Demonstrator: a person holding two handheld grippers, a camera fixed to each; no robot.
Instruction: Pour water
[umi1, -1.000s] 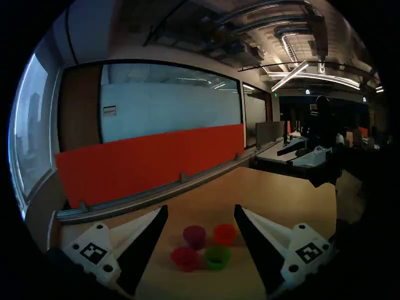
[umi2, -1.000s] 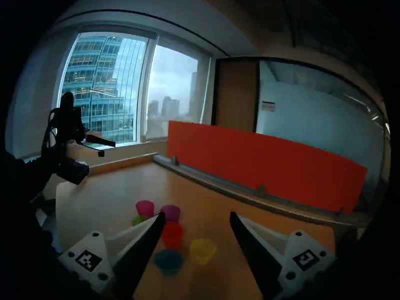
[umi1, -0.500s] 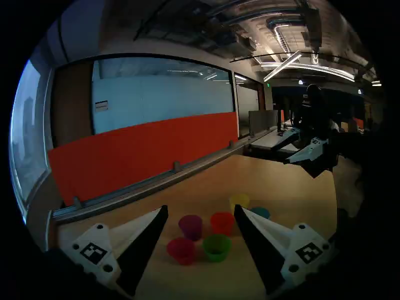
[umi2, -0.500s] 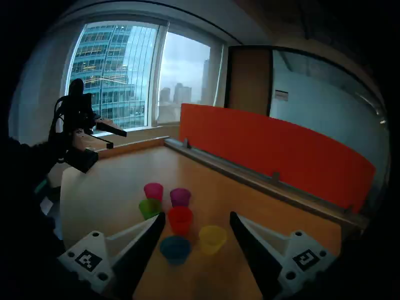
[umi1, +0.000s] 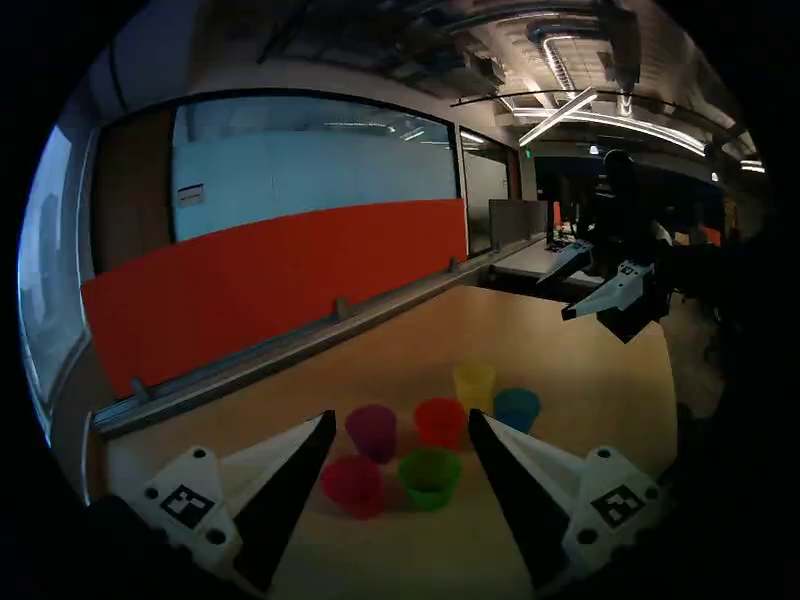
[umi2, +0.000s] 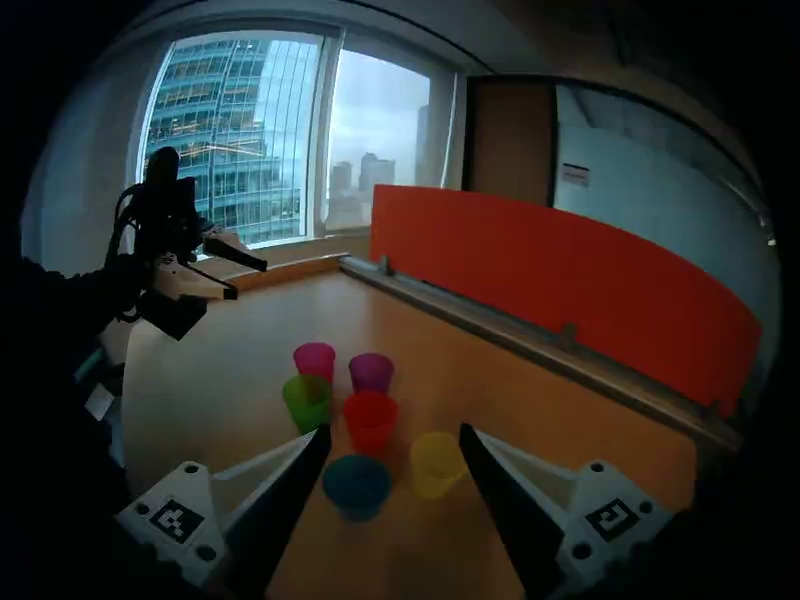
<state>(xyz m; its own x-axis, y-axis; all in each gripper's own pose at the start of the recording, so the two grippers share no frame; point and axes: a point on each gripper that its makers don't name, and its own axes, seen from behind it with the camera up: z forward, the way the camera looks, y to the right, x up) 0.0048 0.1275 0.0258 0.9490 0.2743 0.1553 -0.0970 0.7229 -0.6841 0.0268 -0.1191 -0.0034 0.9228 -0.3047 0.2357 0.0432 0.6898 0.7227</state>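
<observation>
Approach stage, nothing picked up yet. The left gripper is spread wide w/ nothing btw its fingers; the right gripper is likewise wide apart and empty.

Six small cups stand upright in a tight cluster on the wooden surface, lower centre of both views. In the right gripper view the blue cup and yellow cup sit nearest, framed btw the fingers. The red cup is just behind them, then the green cup, pink cup and purple cup. From the left gripper view the order flips: pink and green are nearest.

Can't tell which cup has water, the insides are too dim.

To do it well, prob. take a cup on the cluster's edge, not the red one in the middle. Neighbours stand just beside each other, so a stray finger could knock one over. Come in level, one finger each side of the wall, and close gently, since light cups likely squash and slop. Lift straight up first, then tilt slowly w/ lip right over the receiving cup.
</observation>
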